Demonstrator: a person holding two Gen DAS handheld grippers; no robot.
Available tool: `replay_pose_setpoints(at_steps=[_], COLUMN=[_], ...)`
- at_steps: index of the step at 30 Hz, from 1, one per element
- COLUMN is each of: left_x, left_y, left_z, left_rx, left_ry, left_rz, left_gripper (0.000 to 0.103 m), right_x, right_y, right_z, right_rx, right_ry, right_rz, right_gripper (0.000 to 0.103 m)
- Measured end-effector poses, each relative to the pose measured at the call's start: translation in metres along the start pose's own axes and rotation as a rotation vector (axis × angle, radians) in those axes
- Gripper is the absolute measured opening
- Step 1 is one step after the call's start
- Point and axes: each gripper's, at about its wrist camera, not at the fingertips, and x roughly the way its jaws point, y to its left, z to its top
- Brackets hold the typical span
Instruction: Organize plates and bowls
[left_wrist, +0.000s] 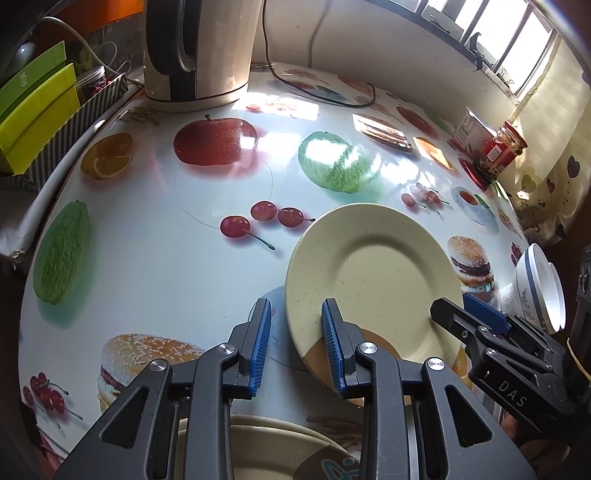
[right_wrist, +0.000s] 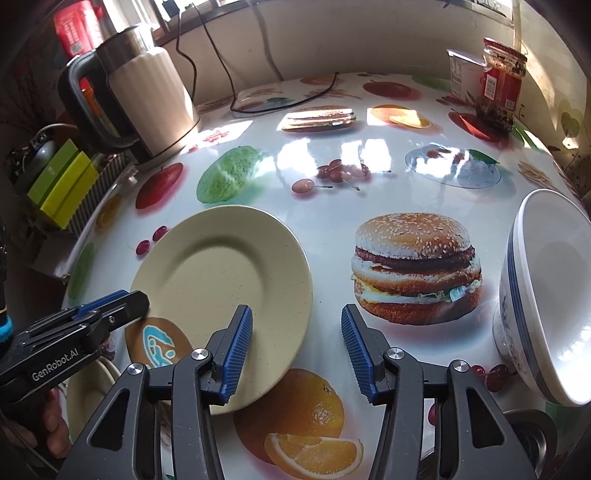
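A cream plate (left_wrist: 376, 273) with a brown patch lies on the fruit-print table; it also shows in the right wrist view (right_wrist: 225, 273). My left gripper (left_wrist: 295, 343) is open, its jaws straddling the plate's near left rim. My right gripper (right_wrist: 295, 354) is open, its left finger over the plate's right edge; it also shows in the left wrist view (left_wrist: 469, 321). A second cream plate (left_wrist: 280, 450) lies under my left gripper. White bowls with blue rims (right_wrist: 546, 295) sit tilted at the right, also visible in the left wrist view (left_wrist: 539, 288).
A cream electric kettle (left_wrist: 199, 51) stands at the back left, its cable (left_wrist: 317, 92) trailing over the table. Green boxes in a striped holder (left_wrist: 40, 110) stand off the left edge. A red jar (right_wrist: 498, 81) and a white carton (right_wrist: 461, 74) stand at the back right.
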Motion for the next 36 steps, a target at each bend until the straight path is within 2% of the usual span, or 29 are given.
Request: replay_pose_setpoints(at_steps=[3,12,36], left_x=[-0.001,-0.001,-0.012], left_y=[-0.002,-0.004,-0.007], left_z=[0.000,0.001,-0.001], left_rx=[0.014,0.018,0.019], left_ry=[-0.004,-0.007,-0.028], left_rz=[-0.002,0.009,0.014], left_gripper=[0.021,0.020,0.020], right_x=[0.000,0.001,-0.009], right_y=[0.001,0.004,0.002], right_z=[0.000,0.000,0.000], right_rx=[-0.005,-0.015,-0.002], right_ry=[0.002,0.002,-0.024], right_rz=[0.001,0.024,0.031], right_gripper=[0.040,0.030,0.026])
